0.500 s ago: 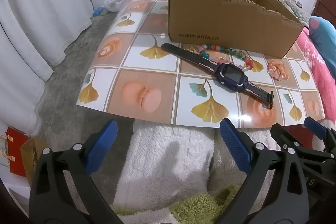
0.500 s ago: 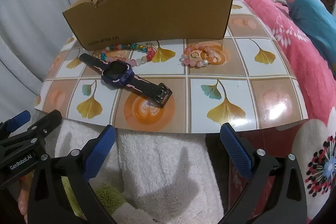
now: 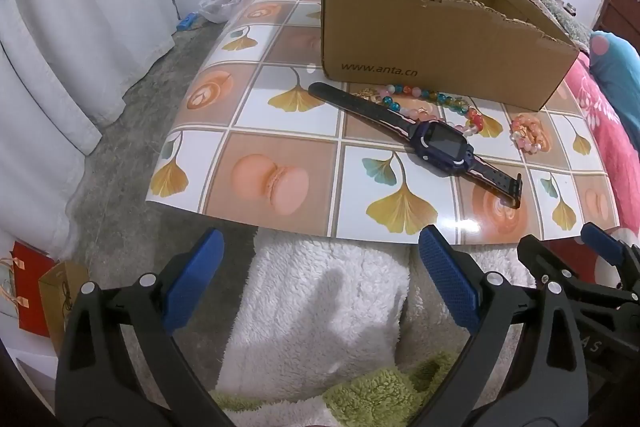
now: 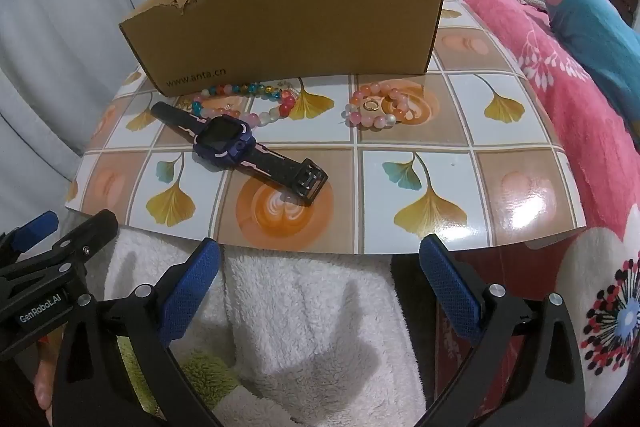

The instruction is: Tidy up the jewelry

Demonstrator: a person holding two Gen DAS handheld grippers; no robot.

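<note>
Patterned desk (image 4: 440,187): I log watch (image 4: 224,141) at 10 o'clock; gold ring (image 4: 371,105) resolves only in right view; both tools, left tool (image 3: 320,283) and right tool (image 4: 320,283), spread, empty.

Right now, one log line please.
left hand-held gripper: open | right hand-held gripper: open | watch, bracelets: on table | box

A glossy printed sheet (image 4: 520,195) covers the desk, catching glare at its near right corner. On it stand a matt corrugated cardboard box (image 4: 288,39) with a ragged torn rim, a plastic watch (image 4: 224,143) with a textured strap, glassy bead bracelets (image 4: 376,107) and a shiny gold-coloured ring (image 4: 371,105). Fluffy white fleece (image 4: 312,315) lies below.
</note>
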